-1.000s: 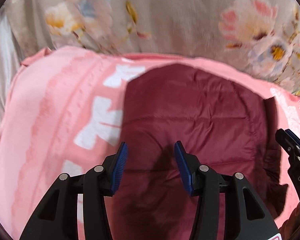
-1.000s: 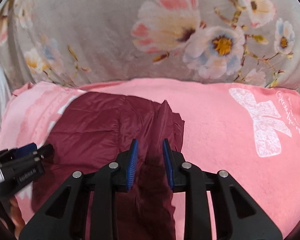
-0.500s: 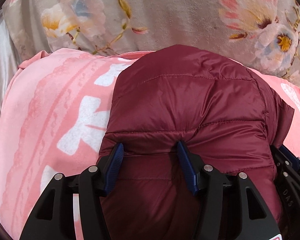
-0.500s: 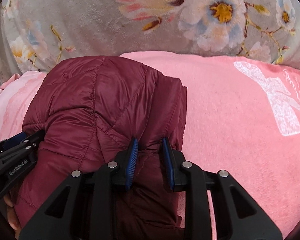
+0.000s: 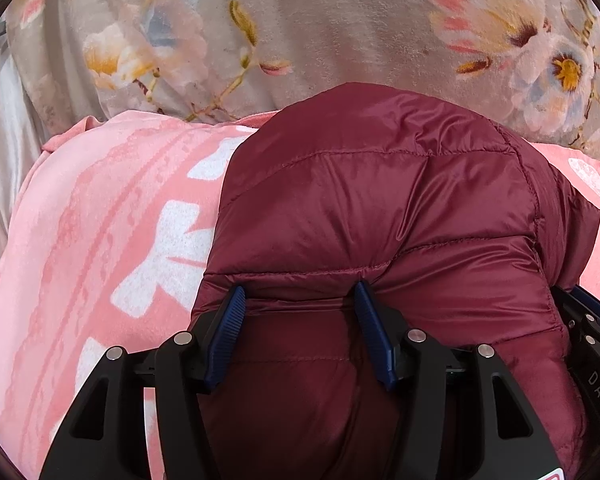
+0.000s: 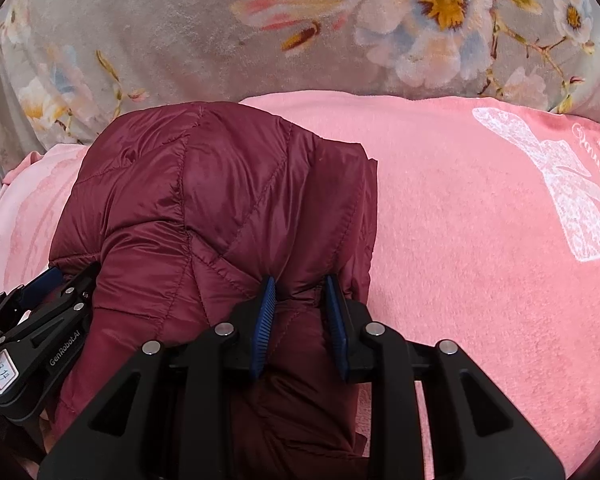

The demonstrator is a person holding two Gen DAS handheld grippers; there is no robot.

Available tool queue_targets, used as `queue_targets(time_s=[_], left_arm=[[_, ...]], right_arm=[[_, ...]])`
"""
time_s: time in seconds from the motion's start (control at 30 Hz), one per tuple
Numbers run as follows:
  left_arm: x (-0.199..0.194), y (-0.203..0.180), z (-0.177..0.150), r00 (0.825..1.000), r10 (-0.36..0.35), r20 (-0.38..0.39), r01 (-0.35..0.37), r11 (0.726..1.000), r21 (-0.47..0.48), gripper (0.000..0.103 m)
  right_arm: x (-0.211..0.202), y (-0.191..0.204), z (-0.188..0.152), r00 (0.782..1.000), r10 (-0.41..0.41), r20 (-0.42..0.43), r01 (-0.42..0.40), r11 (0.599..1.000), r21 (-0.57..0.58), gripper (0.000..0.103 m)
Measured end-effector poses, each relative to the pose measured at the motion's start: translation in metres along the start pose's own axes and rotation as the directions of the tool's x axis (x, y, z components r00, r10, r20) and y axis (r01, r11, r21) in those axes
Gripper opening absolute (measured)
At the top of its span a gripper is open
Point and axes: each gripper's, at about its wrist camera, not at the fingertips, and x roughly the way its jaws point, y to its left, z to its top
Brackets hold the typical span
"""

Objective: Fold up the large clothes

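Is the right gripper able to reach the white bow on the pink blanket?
Probably not right now. The right gripper is clamped on the red jacket, so it's busy. The bow lies uncovered on the pink blanket, farther right.

I cannot see the quilted jacket's (image 5: 380,208) lower part, cut off by the frame edge, nor the pink blanket (image 6: 460,220) beneath it, nor whether either gripper pinches fabric.

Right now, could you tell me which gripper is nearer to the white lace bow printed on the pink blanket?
Right. The right gripper grips the maroon jacket's edge nearest the white lace bow; the left gripper holds its far side.
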Motion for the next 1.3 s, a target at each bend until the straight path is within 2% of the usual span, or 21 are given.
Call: queue_targets(time_s=[0.17, 0.23, 0.3, 0.33, 0.4, 0.53, 0.7, 0.77, 0.87, 0.97, 1.0, 1.3], left_arm=[[-0.002, 0.000, 0.000, 1.000, 0.009, 0.011, -0.009, 1.000, 0.001, 0.055], [-0.009, 0.002, -0.002, 1.000, 0.005, 0.017, -0.005, 1.000, 0.004, 0.056], [-0.028, 0.006, -0.008, 1.000, 0.011, 0.018, -0.011, 0.999, 0.034, 0.057], [-0.045, 0.012, -0.014, 0.999, -0.008, 0.037, 0.007, 0.999, 0.036, 0.058], [-0.080, 0.023, -0.032, 0.997, -0.040, 0.060, 0.038, 0.999, 0.029, 0.067], [-0.124, 0.030, -0.074, 0.996, -0.067, 0.060, 0.066, 0.998, 0.018, 0.072], [-0.153, 0.023, -0.130, 0.999, -0.038, 0.028, 0.036, 0.998, 0.055, 0.078], [-0.160, 0.023, -0.150, 0.998, -0.057, -0.004, 0.057, 0.997, 0.054, 0.079], [-0.167, 0.024, -0.169, 0.998, -0.048, -0.031, 0.050, 0.997, 0.057, 0.081], [-0.172, 0.027, -0.177, 0.998, -0.051, -0.031, 0.052, 0.998, 0.039, 0.086], [-0.172, 0.029, -0.180, 0.998, -0.051, -0.029, 0.051, 0.998, 0.030, 0.086], [-0.165, 0.040, -0.181, 0.997, -0.051, -0.051, 0.049, 0.998, -0.039, 0.086]], right_arm=[[-0.001, -0.010, 0.001, 0.999, 0.040, 0.005, -0.041, 0.998, 0.046, 0.027], [-0.017, -0.017, -0.003, 1.000, 0.011, 0.021, -0.013, 0.997, 0.076, 0.032], [-0.055, -0.018, -0.017, 0.998, 0.002, 0.058, -0.006, 0.998, 0.061, 0.035], [-0.070, -0.016, -0.024, 0.997, -0.005, 0.071, 0.002, 0.999, 0.040, 0.035], [-0.100, -0.012, -0.046, 0.995, -0.048, 0.091, 0.049, 0.999, -0.016, 0.039], [-0.142, -0.009, -0.096, 0.995, -0.068, 0.074, 0.072, 0.996, -0.049, 0.047], [-0.176, -0.001, -0.149, 0.996, -0.076, 0.049, 0.078, 0.996, -0.039, 0.064], [-0.182, 0.003, -0.164, 0.996, -0.078, 0.040, 0.080, 0.996, -0.048, 0.067], [-0.191, 0.010, -0.180, 0.994, -0.105, 0.030, 0.107, 0.991, -0.078, 0.071], [-0.197, 0.014, -0.187, 0.993, -0.108, 0.047, 0.112, 0.989, -0.094, 0.083], [-0.197, 0.015, -0.188, 0.993, -0.112, 0.048, 0.116, 0.988, -0.100, 0.085], [-0.191, -0.001, -0.188, 0.996, -0.086, 0.014, 0.086, 0.996, -0.027, 0.085]])
